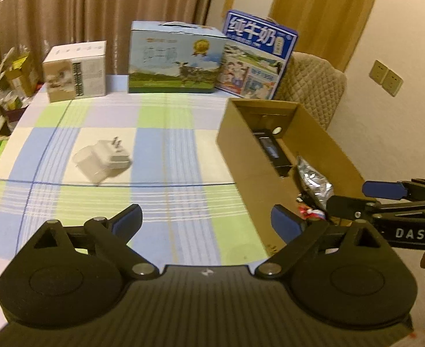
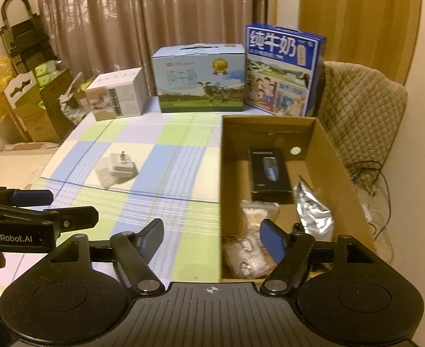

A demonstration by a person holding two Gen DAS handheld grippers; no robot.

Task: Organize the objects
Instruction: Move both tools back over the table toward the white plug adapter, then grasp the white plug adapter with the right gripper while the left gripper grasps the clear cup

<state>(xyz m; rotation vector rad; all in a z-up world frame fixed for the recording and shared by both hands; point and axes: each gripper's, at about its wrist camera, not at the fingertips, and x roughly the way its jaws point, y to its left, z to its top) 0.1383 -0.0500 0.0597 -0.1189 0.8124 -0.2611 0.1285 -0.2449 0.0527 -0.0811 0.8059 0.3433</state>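
Note:
A white plug adapter (image 1: 102,160) (image 2: 117,167) lies on the checked tablecloth, left of an open cardboard box (image 1: 241,150) (image 2: 326,150). Inside the box are a black carton (image 2: 270,173) (image 1: 271,149), a silver foil pouch (image 2: 313,211) (image 1: 313,183) and clear plastic bags (image 2: 247,251). My left gripper (image 1: 206,221) (image 2: 65,206) hovers open and empty over the cloth, short of the adapter. My right gripper (image 2: 212,238) (image 1: 354,198) is open and empty too, astride the box's near left wall.
A white carton (image 1: 75,70), a light blue milk carton (image 1: 175,57) and a dark blue milk carton (image 1: 256,57) line the table's far edge. A quilted chair (image 2: 360,107) stands right of the box. Cardboard boxes and clutter (image 2: 39,101) sit off the table's left.

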